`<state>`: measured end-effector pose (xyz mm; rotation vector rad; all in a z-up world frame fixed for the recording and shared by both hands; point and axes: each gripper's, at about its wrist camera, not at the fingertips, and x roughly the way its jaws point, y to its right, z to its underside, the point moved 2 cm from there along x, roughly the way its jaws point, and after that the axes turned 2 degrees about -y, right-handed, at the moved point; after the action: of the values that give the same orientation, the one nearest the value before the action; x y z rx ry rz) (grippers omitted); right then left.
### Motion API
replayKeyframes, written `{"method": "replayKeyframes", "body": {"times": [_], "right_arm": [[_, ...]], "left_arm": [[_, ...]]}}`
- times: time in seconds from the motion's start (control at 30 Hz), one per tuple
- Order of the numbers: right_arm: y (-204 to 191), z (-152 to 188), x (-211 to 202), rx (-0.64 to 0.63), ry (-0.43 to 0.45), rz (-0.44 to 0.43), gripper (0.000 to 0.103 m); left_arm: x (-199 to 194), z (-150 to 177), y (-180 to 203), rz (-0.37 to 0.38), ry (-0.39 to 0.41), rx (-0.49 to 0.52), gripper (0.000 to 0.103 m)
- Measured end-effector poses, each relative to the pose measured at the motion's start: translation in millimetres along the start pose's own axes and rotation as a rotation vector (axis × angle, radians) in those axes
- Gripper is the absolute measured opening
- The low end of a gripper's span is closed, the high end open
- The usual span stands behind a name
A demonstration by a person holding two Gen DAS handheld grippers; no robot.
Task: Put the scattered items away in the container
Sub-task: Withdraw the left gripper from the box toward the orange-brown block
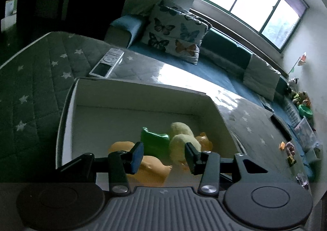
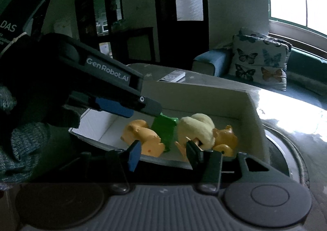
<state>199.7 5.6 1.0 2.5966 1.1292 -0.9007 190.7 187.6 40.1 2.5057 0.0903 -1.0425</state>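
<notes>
White box (image 1: 67, 108) seen at centre frame, green toy (image 1: 154, 139), yellow plush (image 1: 181, 145) and what may be orange figures (image 1: 151, 167) laid inside, left gripper (image 1: 163, 156) and right gripper (image 2: 162, 154) held above it, jaws spread, nothing pinched.

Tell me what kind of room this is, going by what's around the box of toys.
Most likely a home living room or playroom. A blue sofa with a butterfly cushion runs under a wide window, a remote control lies on the star-print quilted cover, and small toys are scattered nearby.
</notes>
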Motion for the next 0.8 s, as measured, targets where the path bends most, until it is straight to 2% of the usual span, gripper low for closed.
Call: {"method": "replayKeyframes", "body": {"times": [0.17, 0.27, 0.37, 0.53, 0.8], "right_arm": [[6.8, 5.2, -12.6, 0.012, 0.013, 0.012, 0.049], [10.8, 10.4, -20.6, 0.010, 0.018, 0.027, 0.055], [15.6, 15.5, -30.0, 0.015, 0.022, 0.040, 0.055], [24.5, 26.0, -47.1, 0.025, 0.033, 0.066, 0.060], [39.3, 49.3, -71.4, 0.031, 0.027, 0.119, 0.062]], "left_arm": [[-4.7, 7.4, 14.3, 0.011, 0.004, 0.026, 0.047], [-6.6, 12.5, 24.1, 0.019, 0.007, 0.042, 0.047], [-8.1, 17.6, 33.9, 0.035, 0.007, 0.056, 0.047], [-10.1, 28.4, 48.4, 0.068, -0.003, 0.072, 0.047], [-7.4, 46.9, 77.4, 0.119, -0.032, 0.117, 0.047]]}}
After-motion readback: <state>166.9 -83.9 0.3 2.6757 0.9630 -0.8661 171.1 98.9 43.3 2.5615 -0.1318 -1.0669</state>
